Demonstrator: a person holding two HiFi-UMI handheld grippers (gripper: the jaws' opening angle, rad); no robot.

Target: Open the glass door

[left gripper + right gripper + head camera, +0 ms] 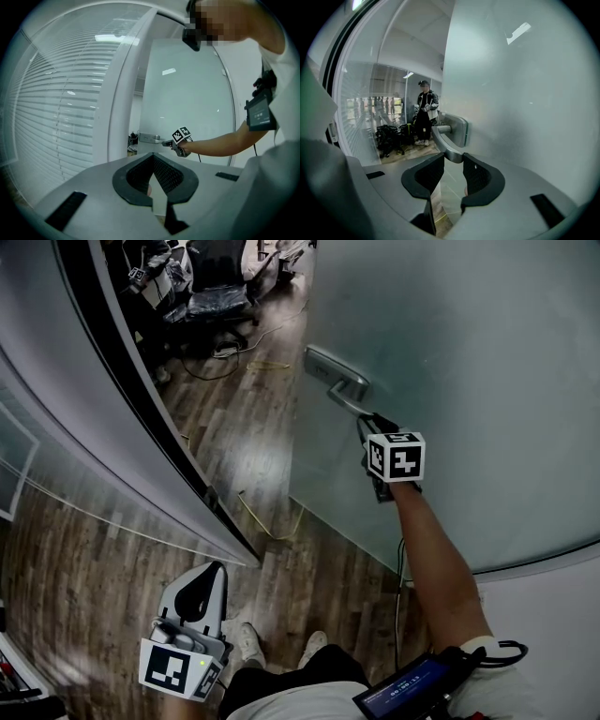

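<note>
Glass door (487,381), frosted, stands ajar at the right of the head view, its free edge swung clear of the dark door frame (141,371); at far left a glass wall (56,427) with blinds runs alongside that frame; low at the left, the left gripper (216,570) hangs over the wooden floor (234,437), well apart from the door, its jaws together with nothing between them; the person's shoes (248,641) stand on the boards, and a yellow cable (267,521) lies near the foot of the door's edge; through the gap, black office chairs (220,296) crowd the room beyond, where another person (424,112) stands; near the door's edge sits the metal handle (339,382); the right gripper (373,420) is clamped on the lever's end, which fills the gap between its jaw tips; a small screen (408,688) is strapped to that forearm.
</note>
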